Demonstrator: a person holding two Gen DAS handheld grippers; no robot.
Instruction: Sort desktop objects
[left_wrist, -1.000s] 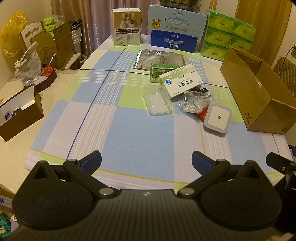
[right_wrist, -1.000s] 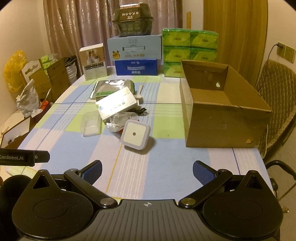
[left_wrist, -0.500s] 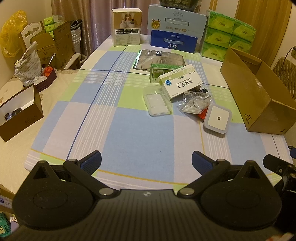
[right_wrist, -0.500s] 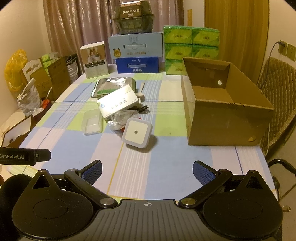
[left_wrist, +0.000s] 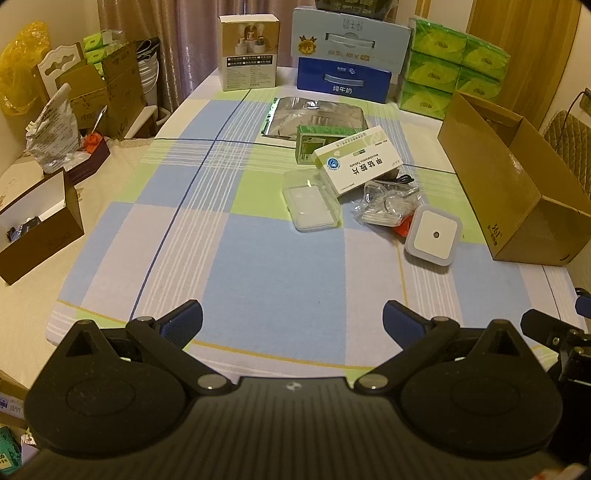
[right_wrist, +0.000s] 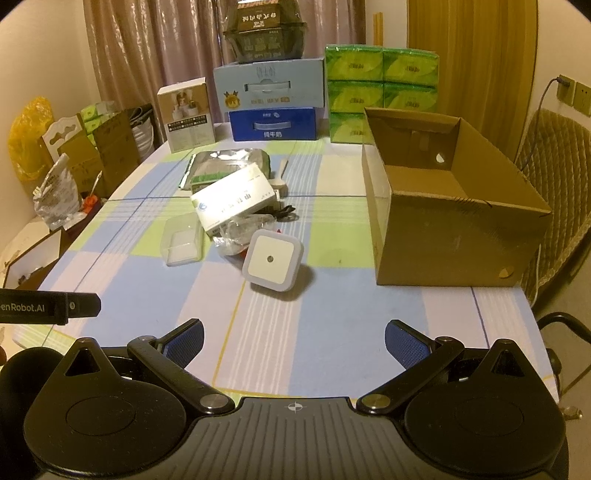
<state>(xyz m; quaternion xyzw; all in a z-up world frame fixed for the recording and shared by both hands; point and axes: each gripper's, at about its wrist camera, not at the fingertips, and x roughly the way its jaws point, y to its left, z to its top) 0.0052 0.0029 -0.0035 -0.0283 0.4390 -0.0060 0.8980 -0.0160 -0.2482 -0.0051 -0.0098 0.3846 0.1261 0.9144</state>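
Both my tongs, left and right, are wide and empty. Nightlight sits mid-frame, box to its right. I'd pinch its flat sides.

A blue, green and white checked tablecloth carries a brown cardboard box and a white night light.

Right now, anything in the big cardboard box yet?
No: in the right wrist view the cardboard box shows only a bare brown floor, and the night light sits on the table outside it.
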